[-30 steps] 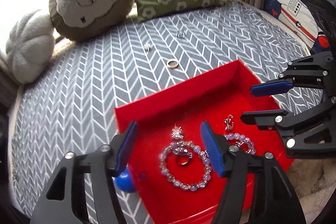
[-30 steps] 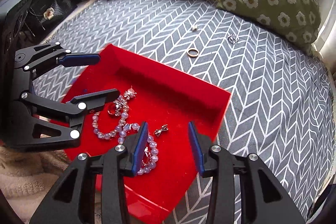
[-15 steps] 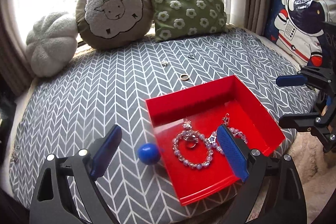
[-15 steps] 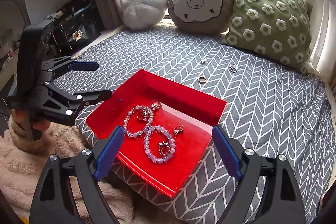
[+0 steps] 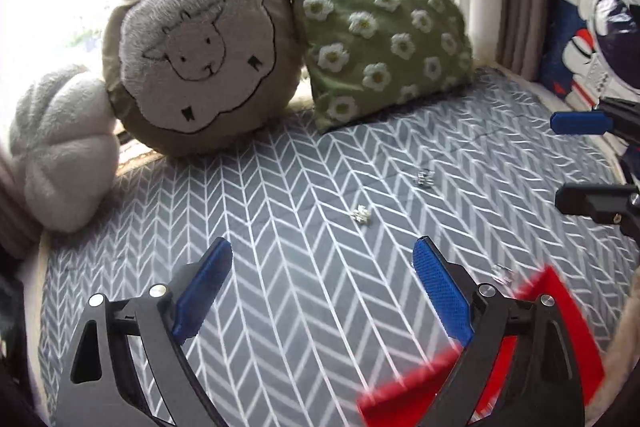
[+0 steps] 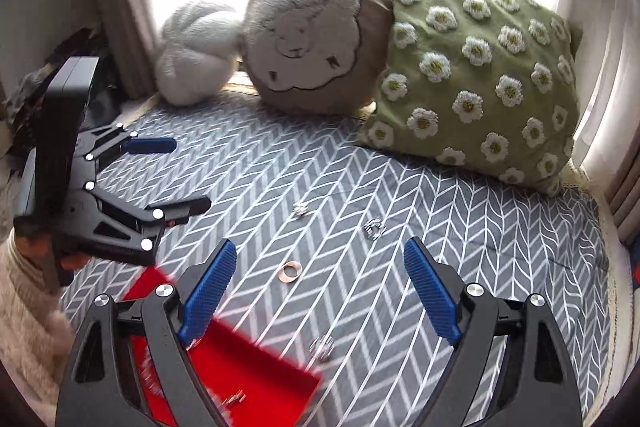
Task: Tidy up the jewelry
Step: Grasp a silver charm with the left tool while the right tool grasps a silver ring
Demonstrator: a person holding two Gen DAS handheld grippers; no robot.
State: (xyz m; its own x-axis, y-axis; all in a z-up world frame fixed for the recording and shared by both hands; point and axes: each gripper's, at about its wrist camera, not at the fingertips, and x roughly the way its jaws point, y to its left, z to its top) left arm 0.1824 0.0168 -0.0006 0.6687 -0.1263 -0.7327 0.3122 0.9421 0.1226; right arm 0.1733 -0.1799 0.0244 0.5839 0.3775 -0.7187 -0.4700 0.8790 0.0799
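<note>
My left gripper (image 5: 322, 287) hangs open and empty over the grey chevron mat (image 5: 280, 227). The red tray (image 5: 556, 295) sits blurred at the lower right behind its right finger. Small silver pieces (image 5: 362, 215) (image 5: 425, 178) lie ahead on the mat, another (image 5: 502, 273) by the tray's corner. My right gripper (image 6: 320, 291) is open too, nothing between its pads. A gold ring (image 6: 289, 271) lies just beyond its fingertips, with silver pieces (image 6: 300, 209) (image 6: 374, 228) (image 6: 322, 347) around it. The red tray (image 6: 260, 367) is at the lower left. Each gripper shows in the other's view (image 6: 180, 177) (image 5: 576, 161).
A sheep cushion (image 5: 200, 47), a green flowered cushion (image 5: 380, 27) and a white pumpkin cushion (image 5: 60, 147) line the window at the back. An astronaut cushion (image 5: 600, 27) stands at the right. A hand in a fuzzy cream sleeve (image 6: 24, 291) holds the left gripper.
Both grippers opened wide, left the tray and came forward over the mat. The tray has slid to the bottom edge of both views; the loose pieces on the mat are nearer.
</note>
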